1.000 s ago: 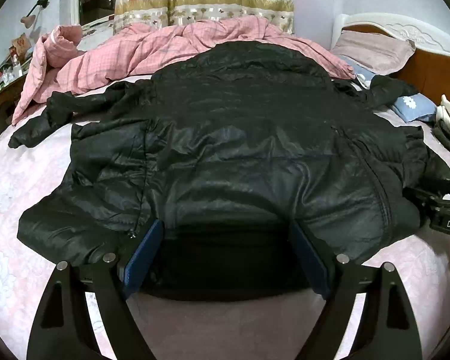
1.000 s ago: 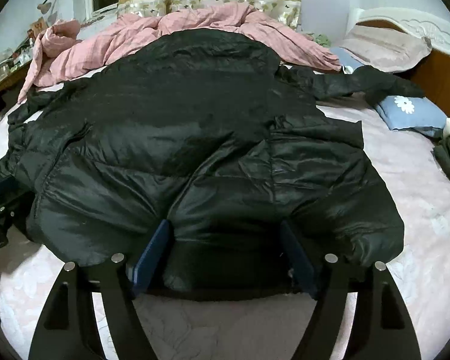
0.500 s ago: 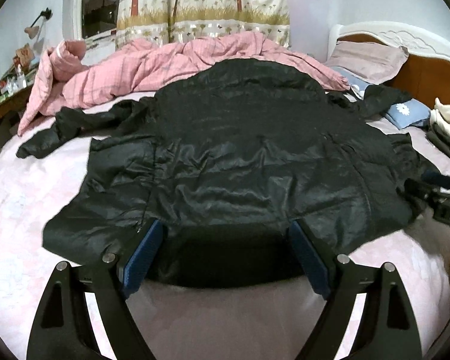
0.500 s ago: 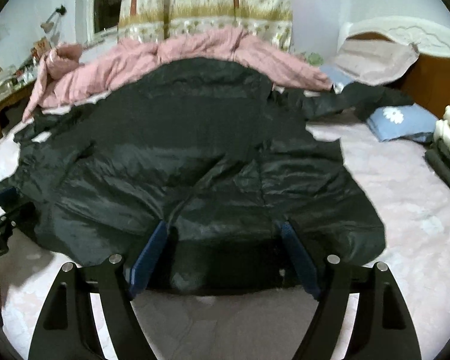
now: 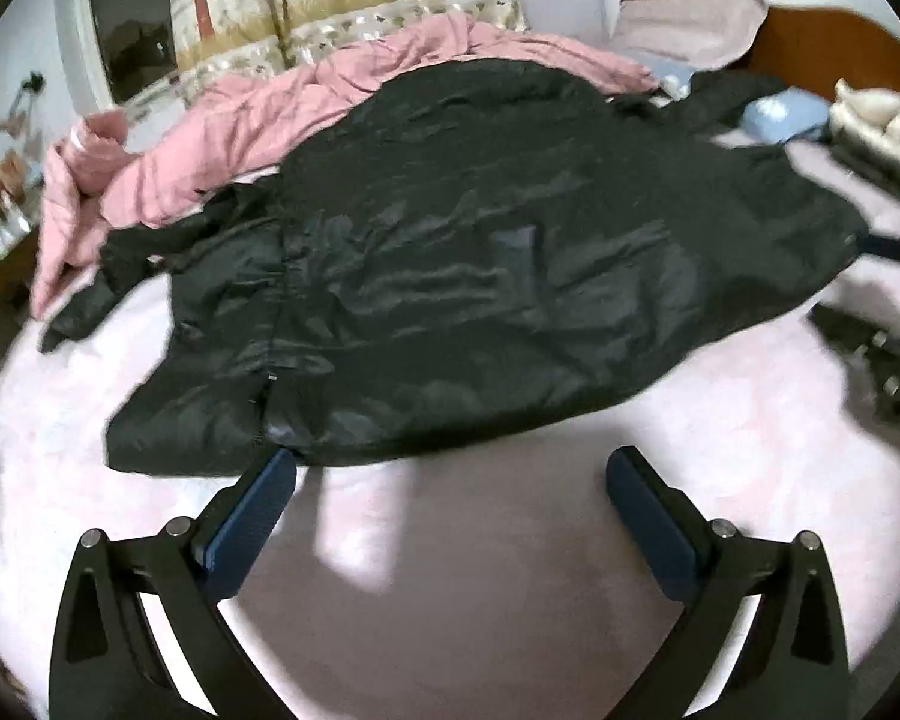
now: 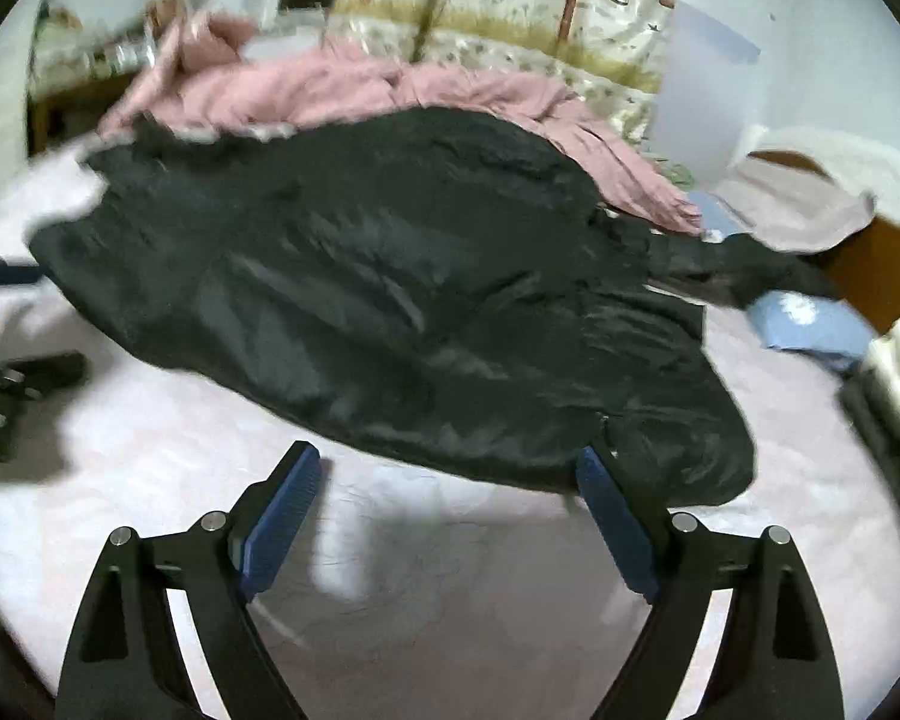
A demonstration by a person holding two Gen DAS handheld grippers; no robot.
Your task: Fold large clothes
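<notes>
Spread across a pale pink bedsheet (image 5: 480,540): a large black puffer jacket (image 5: 480,252), lying flat, hem nearest the cameras, sleeves trailing toward a rumpled pink quilt (image 5: 258,114) and a blue pillow (image 6: 810,324). Stacked at the far right edge, folded clothes (image 6: 894,378). Just short of the hem, the left gripper (image 5: 450,474), jaws just widened and spread wide, holding nothing, one pad tip meeting the hem. Likewise the right gripper (image 6: 450,468), jaws just widened, empty, bare sheet between the blue pads (image 6: 282,516).

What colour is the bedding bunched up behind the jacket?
Pink bedding, clearest in the left wrist view.
</notes>
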